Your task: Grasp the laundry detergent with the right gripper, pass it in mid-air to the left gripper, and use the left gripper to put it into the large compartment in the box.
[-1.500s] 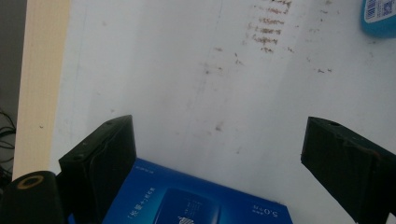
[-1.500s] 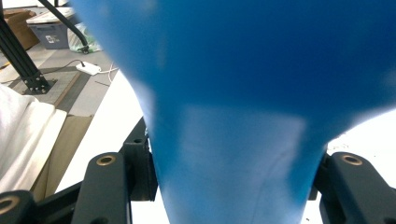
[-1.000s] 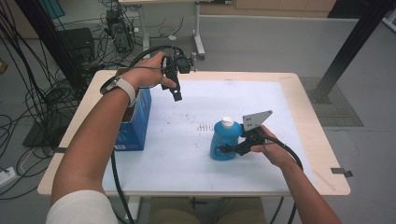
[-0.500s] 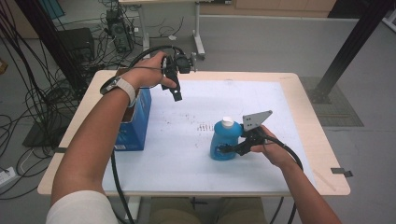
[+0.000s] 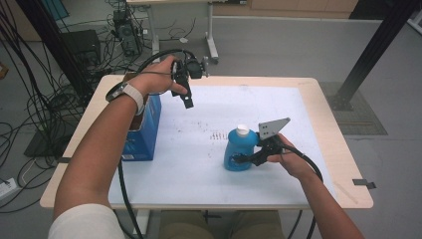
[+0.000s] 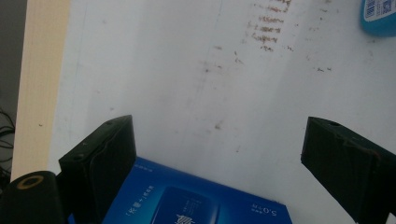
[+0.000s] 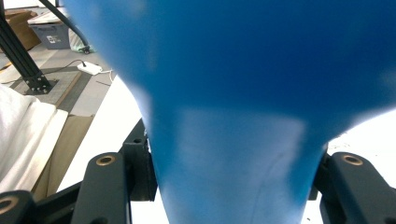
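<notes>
A blue bottle (image 5: 239, 152) with a white cap stands upright near the middle of the white table (image 5: 308, 109). My right gripper (image 5: 243, 160) is shut on the bottle from its right side. Seen close in the right gripper view, the bottle (image 7: 243, 112) sits between both jaws. My left gripper (image 5: 187, 97) hangs open in the air above the table's far left, with nothing between its jaws. In the left gripper view, my left gripper (image 6: 219, 158) looks down past wide-apart jaws onto the blue box (image 6: 187, 205) and a corner of the bottle (image 6: 380, 16).
A blue box (image 5: 144, 132) stands at the table's left edge under the left forearm. Faint brown marks (image 5: 215, 134) dot the tabletop's middle. Cables, a black frame post (image 5: 370, 55) and another desk stand on the floor beyond.
</notes>
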A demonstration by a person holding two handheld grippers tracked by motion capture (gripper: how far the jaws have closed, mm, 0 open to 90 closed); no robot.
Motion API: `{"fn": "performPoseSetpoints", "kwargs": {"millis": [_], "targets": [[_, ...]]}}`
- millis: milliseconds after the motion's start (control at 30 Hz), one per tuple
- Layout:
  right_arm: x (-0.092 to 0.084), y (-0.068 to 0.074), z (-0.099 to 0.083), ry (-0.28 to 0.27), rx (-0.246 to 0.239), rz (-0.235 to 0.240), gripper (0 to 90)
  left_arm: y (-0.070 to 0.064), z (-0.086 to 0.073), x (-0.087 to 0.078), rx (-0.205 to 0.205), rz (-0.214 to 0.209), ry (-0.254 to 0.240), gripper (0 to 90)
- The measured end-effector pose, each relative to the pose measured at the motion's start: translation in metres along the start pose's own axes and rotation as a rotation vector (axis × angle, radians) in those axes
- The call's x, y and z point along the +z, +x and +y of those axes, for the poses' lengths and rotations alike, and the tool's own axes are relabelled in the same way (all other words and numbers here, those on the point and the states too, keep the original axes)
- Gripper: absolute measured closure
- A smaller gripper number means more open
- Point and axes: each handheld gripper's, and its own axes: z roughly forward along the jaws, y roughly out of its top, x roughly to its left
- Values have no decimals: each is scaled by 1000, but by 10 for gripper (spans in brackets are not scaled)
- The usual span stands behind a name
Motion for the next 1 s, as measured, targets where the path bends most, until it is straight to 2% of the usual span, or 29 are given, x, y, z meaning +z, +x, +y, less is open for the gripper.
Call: {"fn": "performPoseSetpoints", "kwargs": {"millis": [1000], "targets": [[0,0,0,2,-1,2,408,-1,-1,0,-2,3,-2,107]]}}
